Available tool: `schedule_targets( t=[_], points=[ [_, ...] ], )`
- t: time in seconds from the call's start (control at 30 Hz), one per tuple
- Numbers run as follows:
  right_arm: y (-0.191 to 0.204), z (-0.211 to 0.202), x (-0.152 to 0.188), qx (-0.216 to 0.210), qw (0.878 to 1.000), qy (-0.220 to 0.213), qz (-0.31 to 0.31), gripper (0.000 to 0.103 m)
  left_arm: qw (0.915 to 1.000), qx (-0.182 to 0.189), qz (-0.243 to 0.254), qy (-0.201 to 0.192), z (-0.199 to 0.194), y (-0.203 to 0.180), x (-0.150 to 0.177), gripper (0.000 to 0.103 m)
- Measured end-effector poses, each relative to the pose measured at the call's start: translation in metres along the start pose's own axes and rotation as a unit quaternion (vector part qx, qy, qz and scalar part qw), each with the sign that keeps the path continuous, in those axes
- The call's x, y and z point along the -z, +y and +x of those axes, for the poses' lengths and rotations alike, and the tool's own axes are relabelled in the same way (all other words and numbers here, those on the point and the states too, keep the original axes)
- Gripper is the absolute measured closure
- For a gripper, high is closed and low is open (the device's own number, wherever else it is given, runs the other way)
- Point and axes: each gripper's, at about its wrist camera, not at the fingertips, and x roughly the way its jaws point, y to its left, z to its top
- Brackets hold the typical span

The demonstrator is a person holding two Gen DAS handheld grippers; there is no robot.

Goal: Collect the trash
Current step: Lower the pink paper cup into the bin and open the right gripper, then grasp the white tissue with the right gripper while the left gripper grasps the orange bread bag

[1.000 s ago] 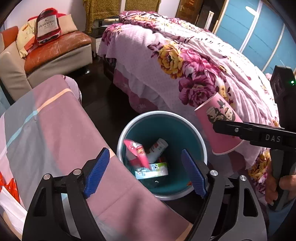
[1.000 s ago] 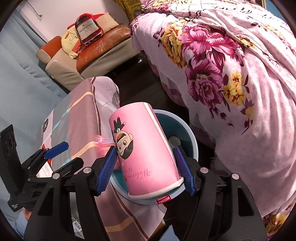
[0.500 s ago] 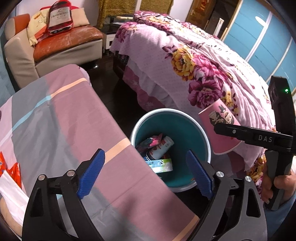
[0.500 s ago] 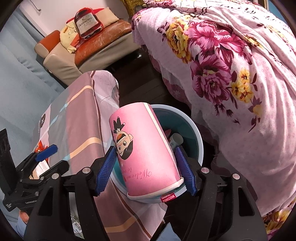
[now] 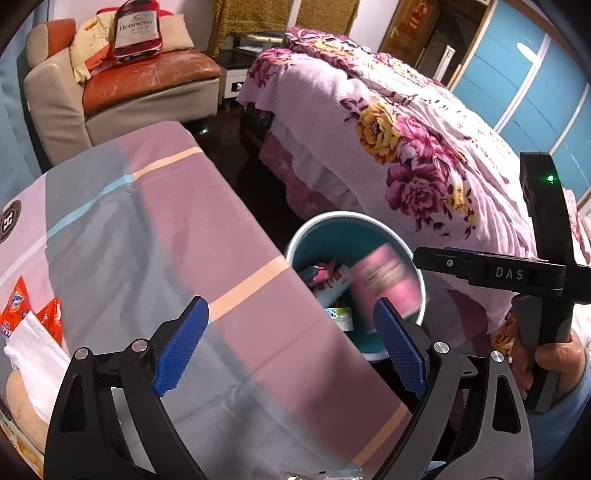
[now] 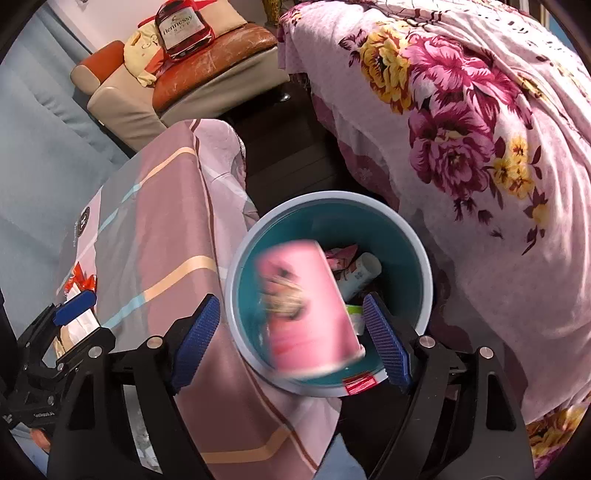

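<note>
Cup (image 6: 310, 310), blurred, drops clear between opening right gripper (image 6: 291, 339) jaws into bin (image 6: 424, 258); empty, wide-open left gripper (image 5: 291, 350) sits nearer wrappers (image 5: 29, 310), tableside of bin.

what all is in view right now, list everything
pink paper cup with cartoon print: one, pink, blurred, inside the bin mouth, free of the pads
round teal plastic bin with pale rim: one, on the dark floor between table and bed, already holding wrappers and a small white bottle
striped pink-grey tablecloth: one, over the table
red snack packets: two, table's left edge
white tissue: one, beside the packets
floral pink bedspread: one, on the bed
orange-beige sofa: one, far back, bottle-shaped red cushion on it
left hand-held gripper: open, empty
right hand-held gripper: jaws opening above the bin
</note>
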Motion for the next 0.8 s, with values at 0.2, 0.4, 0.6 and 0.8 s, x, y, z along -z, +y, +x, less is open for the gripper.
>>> schedule_targets(
  t=[0.2,0.4,0.6,0.8],
  points=[
    [0.015,-0.004,0.004,0.005,1.000,0.004,-0.006,0.026,0.9999,0.003,-0.013,-0.006,-0.013,0.013,0.007,0.012],
    [0.042,-0.006,0.011,0.002,0.999,0.011,-0.030,0.022,0.9996,-0.011,-0.024,-0.012,-0.032,0.031,0.021,0.012],
    [0.087,-0.001,0.024,-0.004,0.997,0.025,-0.070,0.022,0.9980,-0.033,-0.047,-0.026,-0.060,0.064,0.041,0.011],
    [0.141,0.004,0.040,-0.010,0.993,0.042,-0.113,0.022,0.9944,-0.059,-0.077,-0.041,-0.094,0.105,0.065,0.011]
  ],
)
